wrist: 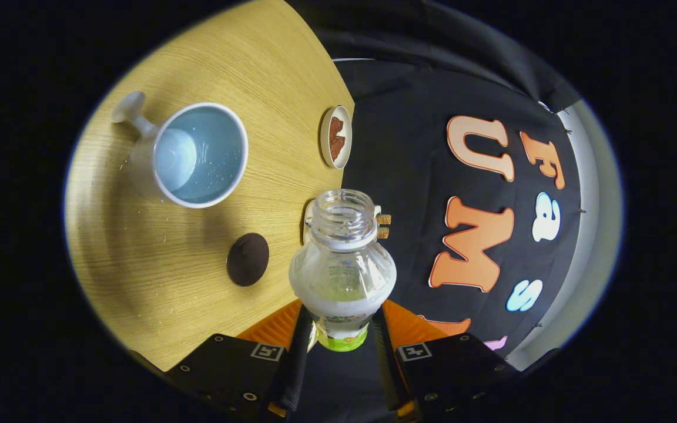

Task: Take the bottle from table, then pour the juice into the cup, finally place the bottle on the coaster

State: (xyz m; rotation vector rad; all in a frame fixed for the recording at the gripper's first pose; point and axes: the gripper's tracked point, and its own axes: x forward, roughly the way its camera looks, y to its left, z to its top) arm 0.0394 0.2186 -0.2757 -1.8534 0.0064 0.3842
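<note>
My gripper point(341, 322) is shut on a clear plastic bottle point(342, 267) with a green and white label, one finger on each side of its lower body. The bottle has no cap, and its open mouth point(343, 211) points straight ahead of the fingers. The view is rolled, so the wooden table point(156, 294) stands to the left of the bottle. A white cup point(197, 155) with a pale blue inside and a side handle stands beyond the fingers to the left, with droplets on its inner wall. A dark round coaster point(247, 259) lies between the cup and the bottle.
A small white dish point(336, 136) holding brown pieces sits near the table's edge beyond the bottle. A small white object with cork-coloured bits point(382, 226) peeks out from behind the bottle's neck. Black booth cloth hangs past the table edge.
</note>
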